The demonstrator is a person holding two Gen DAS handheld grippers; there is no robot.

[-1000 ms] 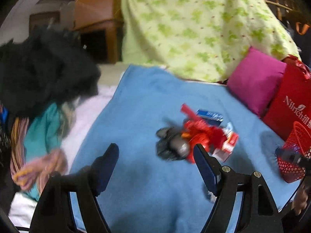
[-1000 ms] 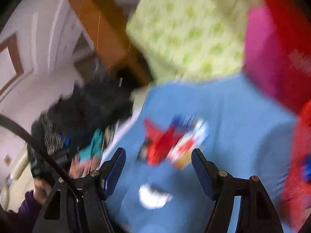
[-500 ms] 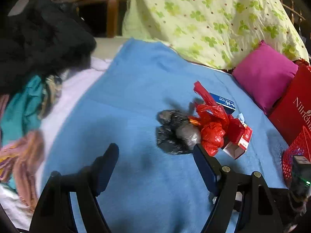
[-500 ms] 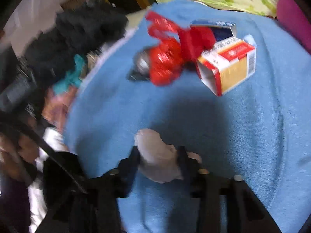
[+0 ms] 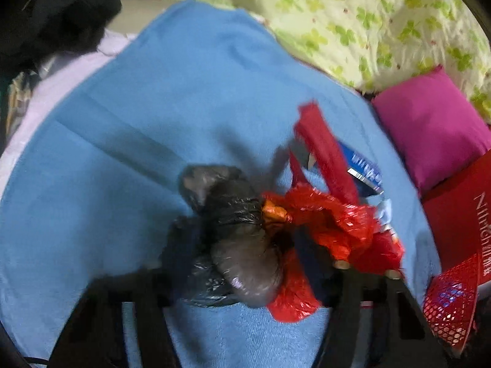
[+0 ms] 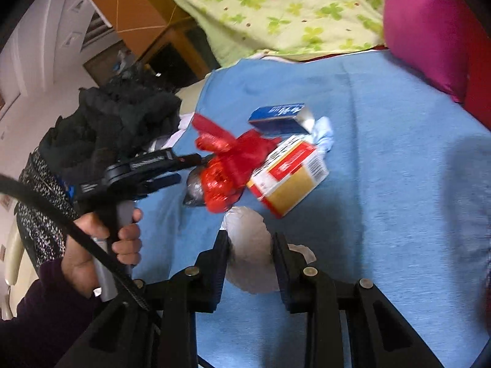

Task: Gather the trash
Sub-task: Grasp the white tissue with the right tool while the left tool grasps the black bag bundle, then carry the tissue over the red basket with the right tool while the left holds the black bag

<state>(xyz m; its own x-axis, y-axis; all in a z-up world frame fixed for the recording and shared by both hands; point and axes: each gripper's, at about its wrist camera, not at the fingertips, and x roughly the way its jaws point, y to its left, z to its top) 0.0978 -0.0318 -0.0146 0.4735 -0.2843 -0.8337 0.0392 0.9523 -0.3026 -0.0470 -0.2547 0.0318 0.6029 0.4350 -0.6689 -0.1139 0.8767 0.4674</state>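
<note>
A black plastic bag [image 5: 233, 211], bunched up, lies on the blue blanket [image 5: 147, 116] with a crumpled red plastic bag [image 5: 331, 214] against its right side. My left gripper [image 5: 244, 236] straddles the black bag; its jaws are closing and blur hides whether the pads press. In the right wrist view the left gripper [image 6: 187, 168], held by a hand [image 6: 122, 239], has its tips at the bag's edge. My right gripper [image 6: 250, 240] is shut on a white crumpled wad [image 6: 245, 224]. A red, white and yellow carton [image 6: 288, 178] and a blue box [image 6: 279, 118] lie beyond it.
A red mesh basket [image 5: 451, 300] stands at the blanket's right edge beside a red shopping bag [image 5: 460, 208]. A magenta pillow [image 5: 429, 128] and a green-patterned quilt [image 5: 353, 15] lie behind. Dark clothes [image 6: 122, 116] are heaped on the left.
My left gripper came down onto the black bag and its jaws narrowed around it. My right gripper dropped to the white wad, closed on it, and holds it.
</note>
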